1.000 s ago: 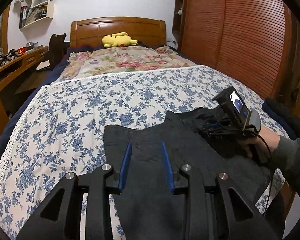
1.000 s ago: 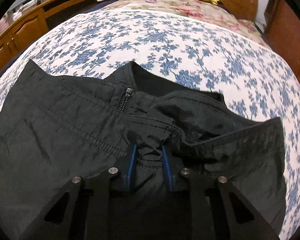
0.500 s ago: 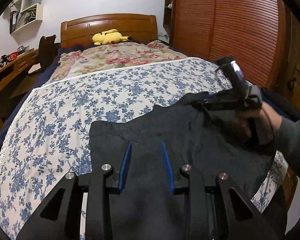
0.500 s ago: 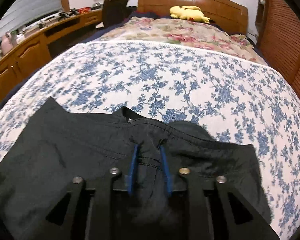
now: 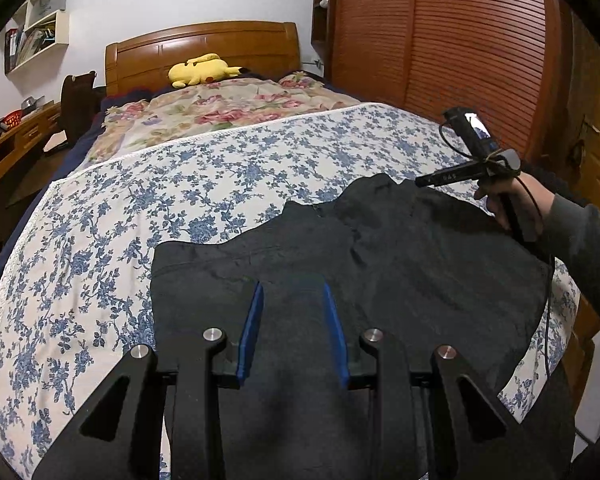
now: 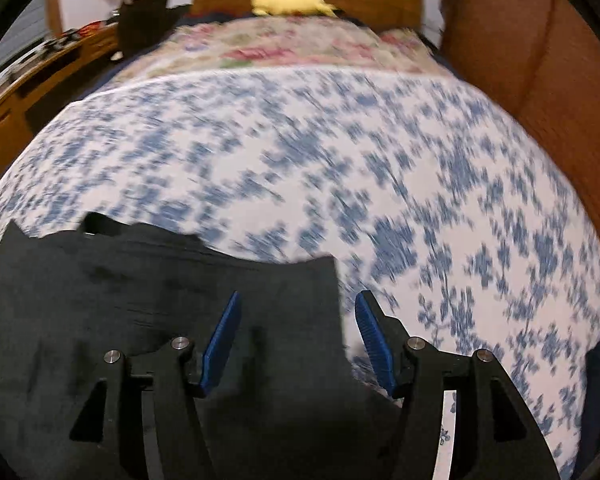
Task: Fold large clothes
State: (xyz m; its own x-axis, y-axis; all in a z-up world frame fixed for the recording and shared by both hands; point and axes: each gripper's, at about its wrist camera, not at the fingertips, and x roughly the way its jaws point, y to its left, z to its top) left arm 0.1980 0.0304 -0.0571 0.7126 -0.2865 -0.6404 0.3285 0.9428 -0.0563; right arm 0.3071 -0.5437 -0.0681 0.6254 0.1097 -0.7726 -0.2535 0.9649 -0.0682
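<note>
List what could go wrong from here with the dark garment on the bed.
1. The right gripper has its jaws opening over the dark garment's edge; the released fabric, already rumpled near the top, may settle uneven.
2. The left gripper seems to hold fabric; pulling could drag the garment.
3. Part of the garment hangs over the bed edge and could slide off.

The garment (image 5: 380, 272) is plain black. The bedspread (image 5: 180, 200) is white with a blue floral print; the far quilt (image 5: 228, 104) is cream with pink roses. The plush toy (image 5: 200, 70) is yellow, the headboard (image 5: 204, 44) orange-brown wood. The hand-held gripper pads (image 6: 222, 336) are blue.
</note>
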